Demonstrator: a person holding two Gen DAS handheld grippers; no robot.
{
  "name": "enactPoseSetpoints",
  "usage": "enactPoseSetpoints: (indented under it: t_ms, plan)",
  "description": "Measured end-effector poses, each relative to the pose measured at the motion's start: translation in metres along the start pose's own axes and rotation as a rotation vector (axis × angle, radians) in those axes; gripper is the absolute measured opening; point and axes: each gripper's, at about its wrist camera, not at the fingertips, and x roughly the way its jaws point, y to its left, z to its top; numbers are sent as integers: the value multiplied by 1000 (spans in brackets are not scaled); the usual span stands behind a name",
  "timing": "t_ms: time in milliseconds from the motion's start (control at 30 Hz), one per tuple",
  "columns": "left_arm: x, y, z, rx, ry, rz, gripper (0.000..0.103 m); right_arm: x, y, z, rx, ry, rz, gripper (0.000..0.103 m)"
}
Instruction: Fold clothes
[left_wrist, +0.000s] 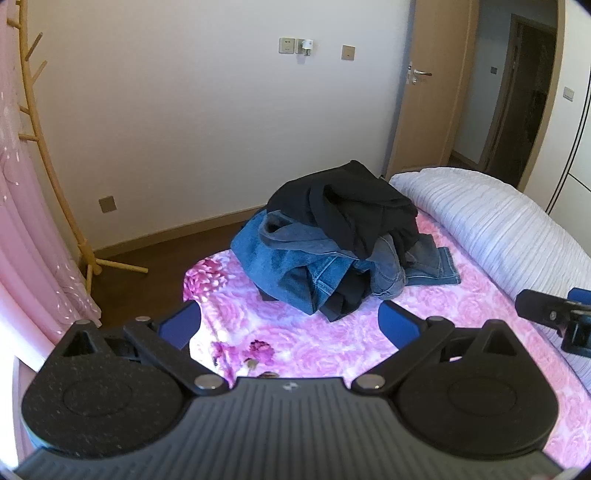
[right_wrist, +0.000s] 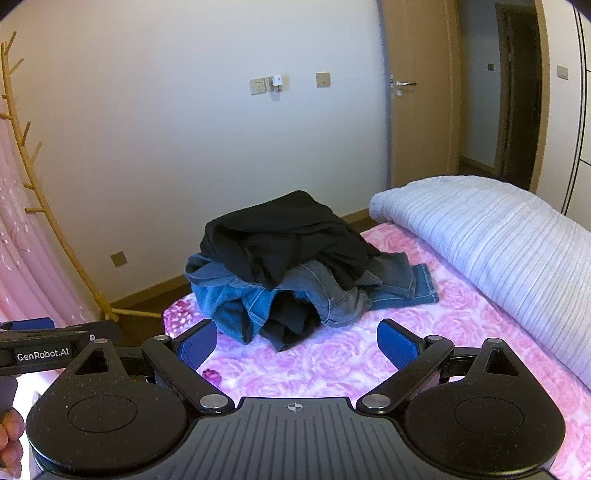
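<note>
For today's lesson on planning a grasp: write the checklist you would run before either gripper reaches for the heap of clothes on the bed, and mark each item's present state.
1. Left gripper open and empty: ok.
2. Right gripper open and empty: ok.
3. Black garment on top of the heap, reachable first: ok.
4. Jeans free to pull out: not ok, they lie under the black garment.
5. Bare pink bedspread in front for folding: ok.
6. Number of garments in the heap: cannot tell.
</note>
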Motion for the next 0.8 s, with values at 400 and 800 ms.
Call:
enactPoseSetpoints:
  t_ms: [400, 800]
  plan:
    - [4, 0, 0, -1, 32, -25, 100, 2, 1, -1, -4, 13, -7, 96]
    - [8, 0, -1, -2, 38, -11, 100, 25, 6, 0, -20, 43, -16, 96]
